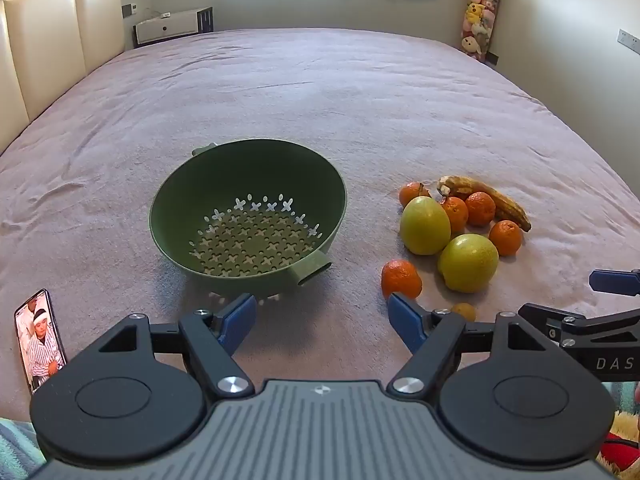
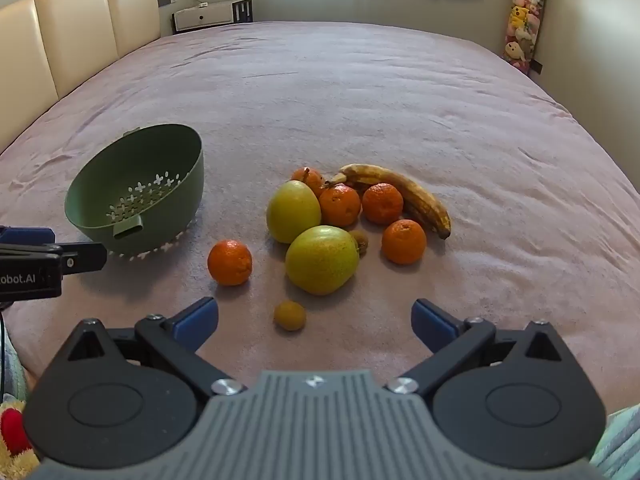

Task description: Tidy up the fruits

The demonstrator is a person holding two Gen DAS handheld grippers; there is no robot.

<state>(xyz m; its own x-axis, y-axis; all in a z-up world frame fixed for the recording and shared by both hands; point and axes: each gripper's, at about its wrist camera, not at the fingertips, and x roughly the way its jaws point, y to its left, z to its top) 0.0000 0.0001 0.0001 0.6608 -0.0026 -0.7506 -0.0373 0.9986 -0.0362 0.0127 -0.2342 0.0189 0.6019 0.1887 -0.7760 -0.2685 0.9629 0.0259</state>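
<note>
Green colander (image 1: pixel 248 216), tilted, on pink bedspread (image 1: pixel 320 100). Right of it: tangerines (image 1: pixel 401 279), two yellow-green fruits (image 1: pixel 425 225), brown banana (image 1: pixel 486 200). Left gripper (image 1: pixel 322 316) agape, empty.

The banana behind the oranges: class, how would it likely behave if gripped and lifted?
The banana is heavily browned, so it is probably soft and could bruise or squash under firm pads. Its long curved shape suggests it would not roll far, though it may swing if held near one end. It touches an orange, which might roll when it moves.
</note>
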